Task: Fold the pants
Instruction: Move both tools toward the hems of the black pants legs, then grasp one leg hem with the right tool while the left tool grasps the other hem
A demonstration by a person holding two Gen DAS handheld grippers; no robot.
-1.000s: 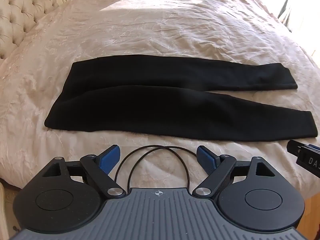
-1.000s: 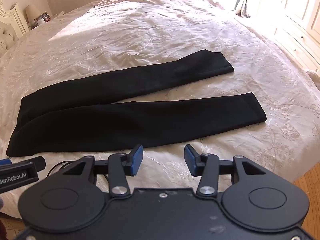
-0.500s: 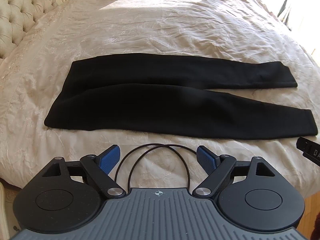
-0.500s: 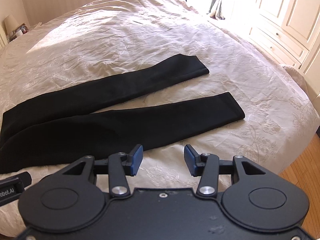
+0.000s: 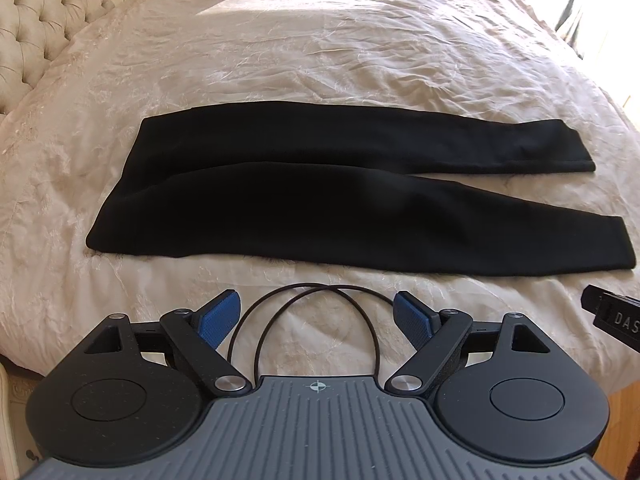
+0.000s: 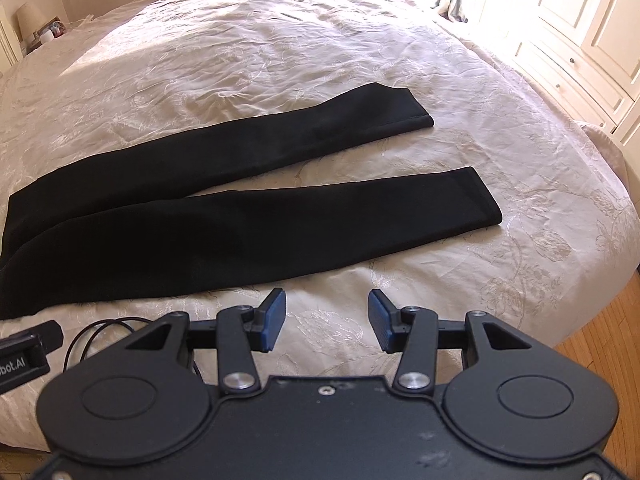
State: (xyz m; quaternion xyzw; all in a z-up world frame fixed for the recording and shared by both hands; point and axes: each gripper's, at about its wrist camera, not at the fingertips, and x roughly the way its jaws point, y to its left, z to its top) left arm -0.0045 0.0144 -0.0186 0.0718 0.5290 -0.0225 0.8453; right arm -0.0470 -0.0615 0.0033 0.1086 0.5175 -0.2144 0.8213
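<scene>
Black pants (image 5: pixel 320 196) lie flat on the cream bedspread, waist to the left, both legs spread apart toward the right; they also show in the right wrist view (image 6: pixel 224 200). My left gripper (image 5: pixel 318 316) is open and empty, hovering just short of the pants' near edge, near the waist and thigh. My right gripper (image 6: pixel 326 320) is open and empty, just short of the near leg (image 6: pixel 360 216), whose cuff lies to the front right. The far leg's cuff (image 6: pixel 412 116) lies beyond it.
The bed (image 5: pixel 320 60) is wide, with a tufted headboard (image 5: pixel 36 28) at the left. A black cable (image 5: pixel 316 320) loops between the left fingers. White cabinets (image 6: pixel 580 40) and wooden floor (image 6: pixel 600 344) lie to the right of the bed.
The right gripper has swung right along the near leg, then back a little; the cuffs sit nearer its centre than before. The left gripper has hardly moved. Both stay open.
</scene>
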